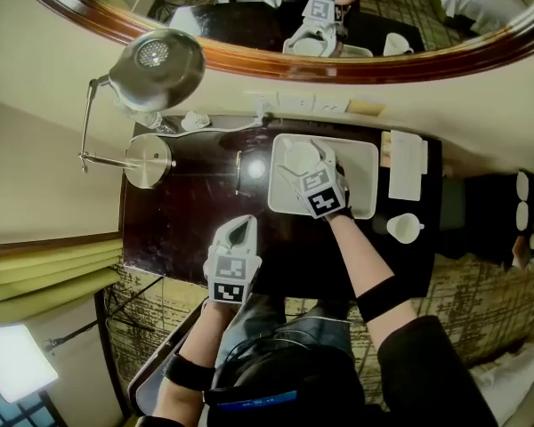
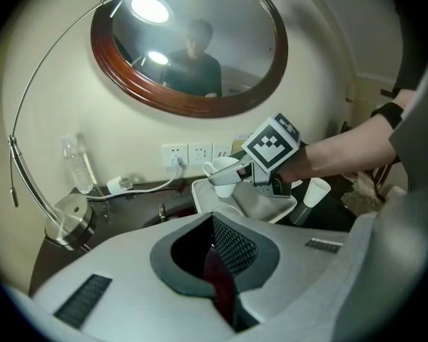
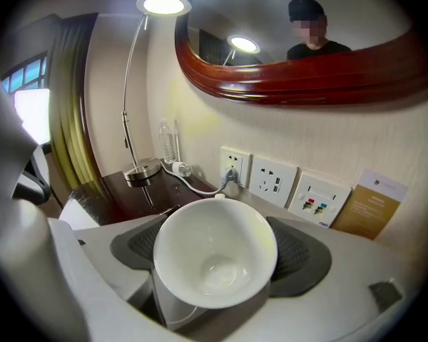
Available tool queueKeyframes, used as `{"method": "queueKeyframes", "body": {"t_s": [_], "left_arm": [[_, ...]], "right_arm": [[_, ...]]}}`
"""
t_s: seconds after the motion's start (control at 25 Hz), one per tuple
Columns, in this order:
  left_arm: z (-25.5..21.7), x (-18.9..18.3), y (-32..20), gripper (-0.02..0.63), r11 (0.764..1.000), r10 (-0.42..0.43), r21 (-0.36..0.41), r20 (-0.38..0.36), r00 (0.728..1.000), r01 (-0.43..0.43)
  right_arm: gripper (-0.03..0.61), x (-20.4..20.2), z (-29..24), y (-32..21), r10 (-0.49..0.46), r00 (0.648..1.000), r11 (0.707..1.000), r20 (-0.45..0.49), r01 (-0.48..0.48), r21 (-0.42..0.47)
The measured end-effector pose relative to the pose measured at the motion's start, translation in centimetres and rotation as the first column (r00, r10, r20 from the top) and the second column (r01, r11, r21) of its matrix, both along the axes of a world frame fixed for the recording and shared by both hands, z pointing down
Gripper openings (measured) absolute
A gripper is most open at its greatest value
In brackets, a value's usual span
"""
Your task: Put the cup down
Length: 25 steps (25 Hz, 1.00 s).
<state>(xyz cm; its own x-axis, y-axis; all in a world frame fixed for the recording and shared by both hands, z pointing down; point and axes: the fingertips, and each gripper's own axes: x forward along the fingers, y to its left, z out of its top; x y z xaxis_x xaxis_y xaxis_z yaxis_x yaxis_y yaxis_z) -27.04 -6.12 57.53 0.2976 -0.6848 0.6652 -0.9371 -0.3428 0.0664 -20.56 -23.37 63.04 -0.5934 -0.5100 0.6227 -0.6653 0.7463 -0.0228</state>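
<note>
**Level the cup and set it on the tray before letting go**

Head view: the right gripper [image 1: 308,155] reaches over the tray [image 1: 360,163], and its jaws pinch the cup [image 1: 298,161] above the tray's far left part. The patch of tray under the cup looks bare, so it should serve as the landing spot. A second cup [image 1: 405,228] stands just off the tray's right edge, well apart from the held one and out of the way. The left gripper [image 1: 240,224] hangs off the tray's near left corner, over the table [image 1: 178,221], with its jaws pressed together on nothing. It has no part in this step and is best kept where it is.

Left gripper view: its own jaws meet with nothing between them. Beyond them the cup shows above the tray with a gap under it, and it looks somewhat tipped. The move called for is therefore a descent toward the tray, not a sideways shift.

Right gripper view: the cup fills the space between the pads [image 3: 299,254], one pad on each side of its wall. Its empty mouth leans toward the camera. To do the step well:
- Turn the wrist until the base faces the tray squarely, then lower slowly until the base rests flat.
- Only then spread the jaws.
- Draw the gripper straight back along its own line, so neither pad drags the smooth wall.

Releasing too early risks a knock or a topple
</note>
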Motion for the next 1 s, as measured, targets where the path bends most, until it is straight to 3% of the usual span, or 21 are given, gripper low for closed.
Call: {"method": "queueKeyframes", "body": {"t_s": [0.36, 0.72, 1.0], "left_arm": [[-2.3, 4.6, 0.6, 0.003, 0.998, 0.057, 0.029, -0.013, 0.998, -0.057], [-4.1, 10.8, 2.3, 0.003, 0.995, 0.091, 0.044, -0.008, 0.996, -0.091], [-4.1, 16.2, 3.2, 0.003, 0.993, 0.111, 0.041, -0.013, 0.994, -0.111]], "right_arm": [[0.443, 5.6, -4.3, 7.9, -0.055, 0.998, 0.998, 0.027, 0.055, 0.003], [0.443, 14.3, -5.4, 16.3, -0.094, 0.995, 0.995, 0.026, 0.095, -0.008], [0.443, 19.6, -4.4, 21.8, -0.191, 0.98, 0.981, 0.056, 0.192, -0.012]]}}
